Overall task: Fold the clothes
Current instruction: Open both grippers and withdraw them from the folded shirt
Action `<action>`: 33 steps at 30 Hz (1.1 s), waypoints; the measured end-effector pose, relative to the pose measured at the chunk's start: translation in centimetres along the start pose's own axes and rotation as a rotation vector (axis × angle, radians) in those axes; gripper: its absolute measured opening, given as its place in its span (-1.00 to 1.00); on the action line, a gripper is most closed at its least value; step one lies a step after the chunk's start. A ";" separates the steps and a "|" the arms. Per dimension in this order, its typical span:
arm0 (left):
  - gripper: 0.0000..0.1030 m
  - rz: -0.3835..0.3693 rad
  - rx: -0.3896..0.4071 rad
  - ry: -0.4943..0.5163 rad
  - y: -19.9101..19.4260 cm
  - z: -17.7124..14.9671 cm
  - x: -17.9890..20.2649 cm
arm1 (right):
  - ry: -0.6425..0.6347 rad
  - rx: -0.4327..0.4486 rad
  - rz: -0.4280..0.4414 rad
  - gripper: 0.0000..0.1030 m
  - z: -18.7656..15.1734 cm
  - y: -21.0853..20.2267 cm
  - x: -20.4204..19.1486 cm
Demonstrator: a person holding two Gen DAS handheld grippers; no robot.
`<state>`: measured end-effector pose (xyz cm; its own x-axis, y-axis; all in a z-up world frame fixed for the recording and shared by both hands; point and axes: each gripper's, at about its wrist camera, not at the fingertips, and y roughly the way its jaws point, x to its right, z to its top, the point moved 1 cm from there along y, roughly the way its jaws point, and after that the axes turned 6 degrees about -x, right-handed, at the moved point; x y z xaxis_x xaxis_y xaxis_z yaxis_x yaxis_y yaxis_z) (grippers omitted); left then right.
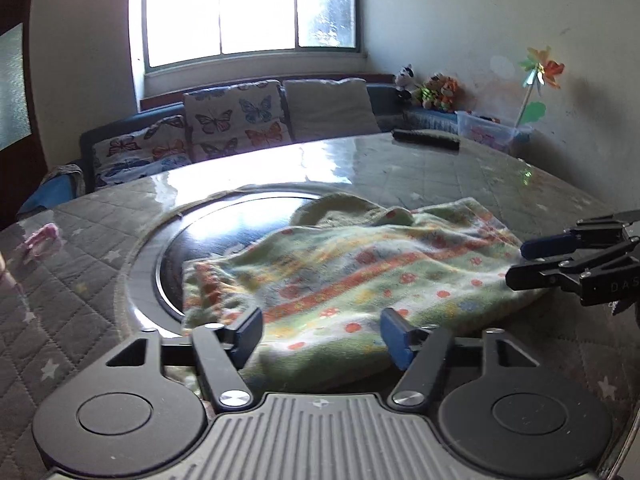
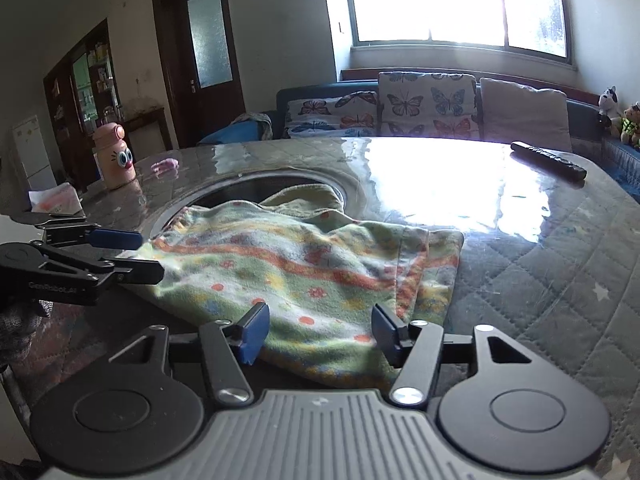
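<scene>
Heads up, the glossy table [image 1: 420, 168] looks slick, so that flowery garment [image 1: 340, 272] lying half over the round inset could slide when you grab, since your left tongs [image 1: 320, 330] and right tongs [image 2: 318, 330] both gape wide, holding nothing.

1. The cloth [image 1: 352, 276] [image 2: 304, 276] is soft fleece — pale green with orange stripes and small red and yellow flowers.
2. It lies rumpled and partly folded on the table, its layered edges stacked at one side.
3. Its far end — plain yellowish green — drapes over the round dark inset.
</scene>
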<state>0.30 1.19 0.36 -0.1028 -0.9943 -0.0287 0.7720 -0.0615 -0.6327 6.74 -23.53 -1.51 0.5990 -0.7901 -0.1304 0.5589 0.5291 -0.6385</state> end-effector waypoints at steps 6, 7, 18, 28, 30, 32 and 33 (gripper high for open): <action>0.91 0.049 0.026 -0.052 -1.1 -0.2 -1.7 | -0.055 0.000 0.054 0.24 1.2 1.3 -2.2; 0.99 0.054 0.030 -0.057 -1.3 -0.2 -1.9 | -0.069 0.001 0.064 0.27 1.3 1.5 -2.6; 1.00 0.051 0.029 -0.117 -2.0 -0.2 -3.6 | -0.131 -0.051 0.025 0.49 2.3 5.1 -5.3; 1.00 0.128 0.020 -0.214 -2.4 -0.4 -6.7 | -0.208 -0.021 0.039 0.68 3.7 4.7 -7.4; 1.00 0.137 0.015 -0.241 -2.5 -0.6 -7.3 | -0.232 -0.016 0.049 0.68 4.3 5.2 -8.5; 1.00 0.142 0.014 -0.252 -2.7 -0.8 -7.7 | -0.254 -0.020 0.043 0.69 4.7 5.9 -9.4; 1.00 0.145 0.014 -0.255 -2.8 -0.9 -7.8 | -0.265 -0.023 0.037 0.69 4.8 6.3 -9.8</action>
<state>-1.68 9.18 1.64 0.1693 -0.9824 0.0782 0.7756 0.0839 -0.6256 7.12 -10.92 -0.66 0.7496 -0.6602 0.0469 0.5222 0.5464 -0.6548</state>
